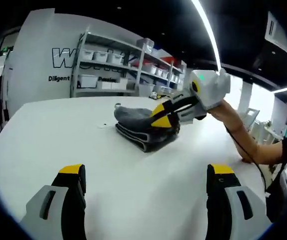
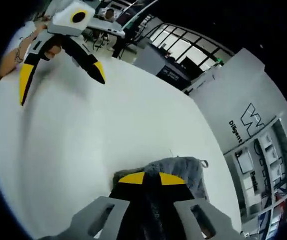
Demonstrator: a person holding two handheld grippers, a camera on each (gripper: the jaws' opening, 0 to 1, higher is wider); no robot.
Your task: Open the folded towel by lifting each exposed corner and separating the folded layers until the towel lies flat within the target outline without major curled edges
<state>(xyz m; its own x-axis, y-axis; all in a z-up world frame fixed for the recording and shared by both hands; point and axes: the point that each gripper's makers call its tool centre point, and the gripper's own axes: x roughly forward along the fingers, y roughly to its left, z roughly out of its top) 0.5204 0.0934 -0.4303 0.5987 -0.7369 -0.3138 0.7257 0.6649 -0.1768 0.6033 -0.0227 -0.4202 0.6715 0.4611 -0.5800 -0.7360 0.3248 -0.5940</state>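
A dark grey folded towel (image 1: 142, 131) lies on the white table (image 1: 58, 130), past the middle. My right gripper (image 1: 161, 115) reaches in from the right and is shut on the towel's upper layer at its right side. In the right gripper view its yellow-tipped jaws meet at the bottom, right gripper (image 2: 152, 176), with the towel (image 2: 186, 167) bunched just beyond them. My left gripper (image 1: 146, 172) hangs open over bare table, well short of the towel. It also appears open as the left gripper (image 2: 61, 82) at the top left of the right gripper view.
The white table (image 2: 108, 115) spreads wide around the towel. A person's arm (image 1: 243, 137) rests along its right edge. Behind the table stand metal shelves (image 1: 108, 65) with white bins and a wall with lettering.
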